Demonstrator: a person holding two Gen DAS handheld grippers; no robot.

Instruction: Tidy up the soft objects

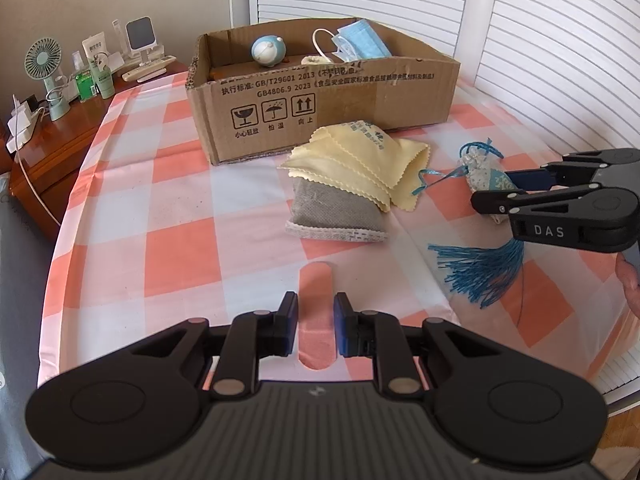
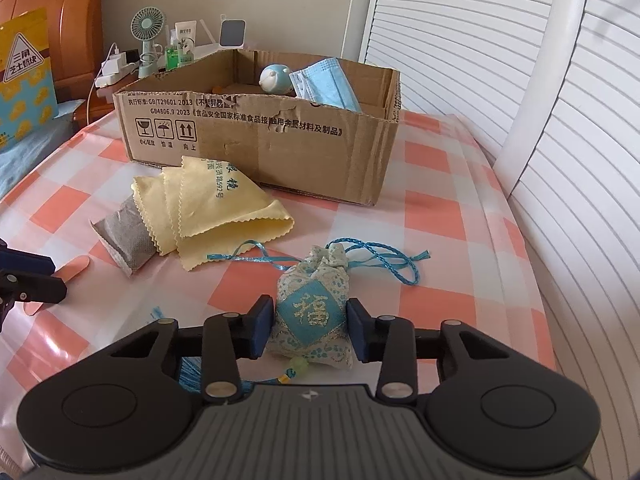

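A: Our right gripper (image 2: 308, 330) is clamped on the blue sachet (image 2: 311, 318), a pad pressing each side, its tassel (image 1: 482, 272) trailing back under the tool.

B: And our left gripper (image 1: 316, 322)?

A: Its jaws are drawn in as far as they go, nothing between them, above the checked tablecloth (image 1: 168, 208).

B: What lies ahead of us?

A: Beyond both tools, the yellow cloth (image 2: 216, 212) draped over a grey pouch (image 2: 124, 236); further on, the cardboard box (image 2: 256, 140) holding a face mask (image 2: 326, 84) and a round blue toy (image 2: 276, 78).
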